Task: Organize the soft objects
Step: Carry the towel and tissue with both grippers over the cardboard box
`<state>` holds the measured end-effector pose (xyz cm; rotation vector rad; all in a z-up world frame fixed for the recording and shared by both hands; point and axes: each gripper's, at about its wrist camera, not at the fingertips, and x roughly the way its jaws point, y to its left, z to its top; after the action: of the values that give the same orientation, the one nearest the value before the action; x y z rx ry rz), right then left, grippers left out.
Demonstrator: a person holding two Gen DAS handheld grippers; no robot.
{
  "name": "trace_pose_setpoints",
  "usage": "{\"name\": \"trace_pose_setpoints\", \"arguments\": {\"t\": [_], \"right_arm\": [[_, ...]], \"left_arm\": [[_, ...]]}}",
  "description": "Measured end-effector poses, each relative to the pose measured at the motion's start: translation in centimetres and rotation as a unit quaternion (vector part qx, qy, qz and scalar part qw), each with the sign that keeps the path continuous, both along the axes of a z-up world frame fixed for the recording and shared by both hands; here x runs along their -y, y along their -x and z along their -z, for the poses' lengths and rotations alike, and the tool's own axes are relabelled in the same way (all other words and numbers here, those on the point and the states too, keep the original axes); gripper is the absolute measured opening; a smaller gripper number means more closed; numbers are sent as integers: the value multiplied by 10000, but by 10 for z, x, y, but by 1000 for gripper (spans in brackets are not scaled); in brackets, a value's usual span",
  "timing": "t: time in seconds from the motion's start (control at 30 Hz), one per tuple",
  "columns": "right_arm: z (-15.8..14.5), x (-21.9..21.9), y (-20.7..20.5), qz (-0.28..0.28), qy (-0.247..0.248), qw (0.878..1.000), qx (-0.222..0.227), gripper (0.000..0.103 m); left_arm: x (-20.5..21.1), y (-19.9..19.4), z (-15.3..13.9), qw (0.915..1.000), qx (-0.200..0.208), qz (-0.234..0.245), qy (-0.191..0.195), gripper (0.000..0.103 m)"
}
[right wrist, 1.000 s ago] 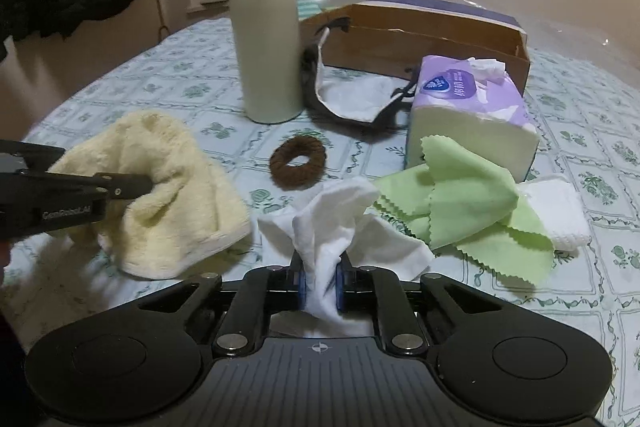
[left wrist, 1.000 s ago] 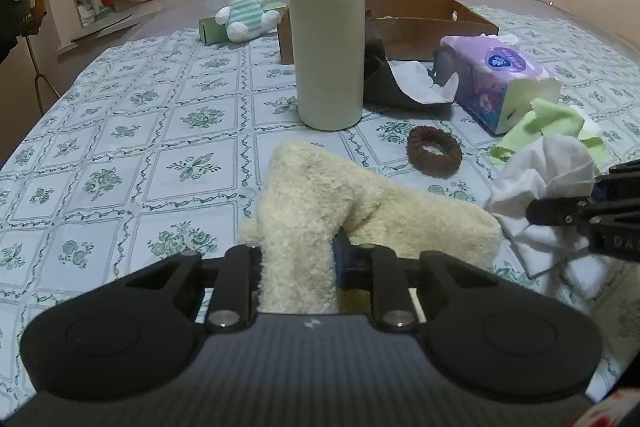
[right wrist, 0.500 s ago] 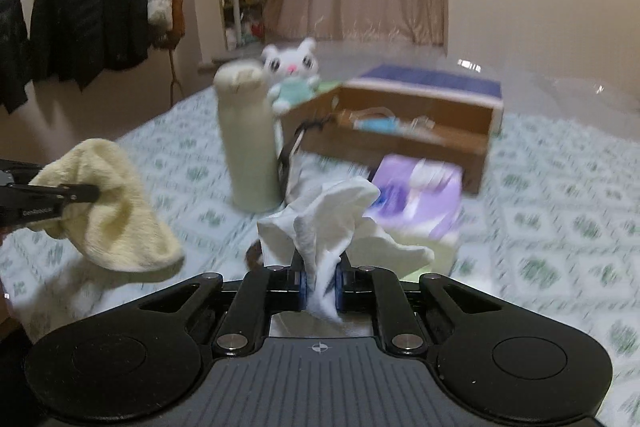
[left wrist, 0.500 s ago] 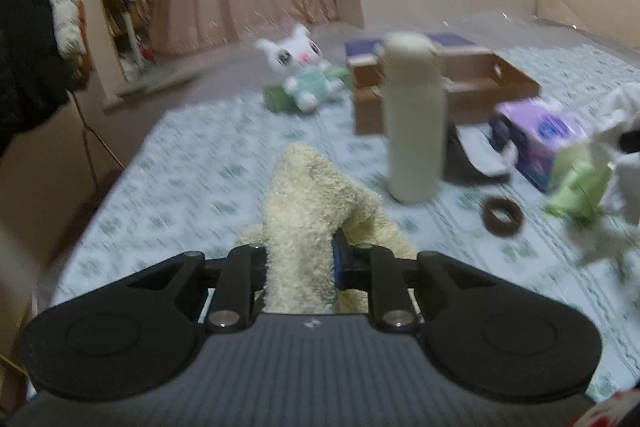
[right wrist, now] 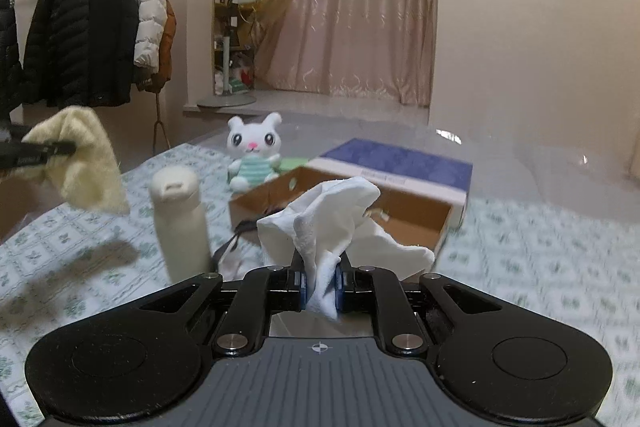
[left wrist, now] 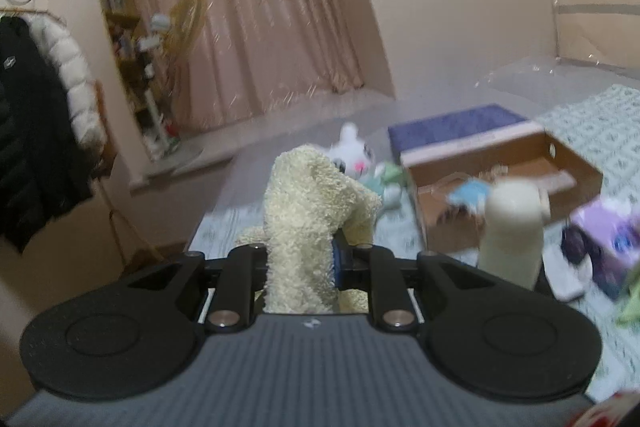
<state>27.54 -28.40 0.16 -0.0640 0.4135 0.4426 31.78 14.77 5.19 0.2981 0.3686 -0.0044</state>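
both grippers have risen since the earlier frames: the cloths that lay on the patterned bed cover a second ago now hang clear of it. the left gripper has its jaws clenched on the cream fluffy towel, which stands up between the fingers and drapes in the air; from the right wrist view it hangs at the far left, above its own shadow. the right gripper has its jaws clenched on the white cloth, bunched up and also lifted.

beyond the grippers, the cream bottle stands upright on the bed cover, between the two held cloths. the purple tissue pack lies to the right of it, blurred. behind the bottle is the open cardboard box, with the white plush bunny sitting to its left. farther off hang jackets on a rail and a pink curtain.
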Motion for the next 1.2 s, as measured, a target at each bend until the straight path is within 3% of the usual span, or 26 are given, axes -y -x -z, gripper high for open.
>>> {"name": "trace_pose_setpoints", "arguments": {"t": [0.23,0.43,0.63,0.87,0.97,1.1,1.2], "right_arm": [[-14,2,-65,-95,26,9998,188,13],[-15,-5,-134,-69,35,9998,209,13],[-5,-8,-196,-90,-79,9999,26,13],[24,-9,-245,-115,117,9997,-176,13],[37,-8,-253,-104,169,9995,-228,13],[52,-6,-260,-110,216,9992,-329,13],[62,-6,-263,-153,272,9987,-409,13]], "left_arm": [[34,-85,-31,9975,229,660,138,18],[81,-159,-36,9883,253,1439,446,18],[134,-228,-6,9775,-206,2076,321,18],[170,-280,38,9613,-759,2633,285,18],[183,-293,54,9495,-1079,2924,351,25],[195,-310,74,9470,-1369,2895,251,37],[198,-318,77,9464,-1410,2885,357,59]]}}
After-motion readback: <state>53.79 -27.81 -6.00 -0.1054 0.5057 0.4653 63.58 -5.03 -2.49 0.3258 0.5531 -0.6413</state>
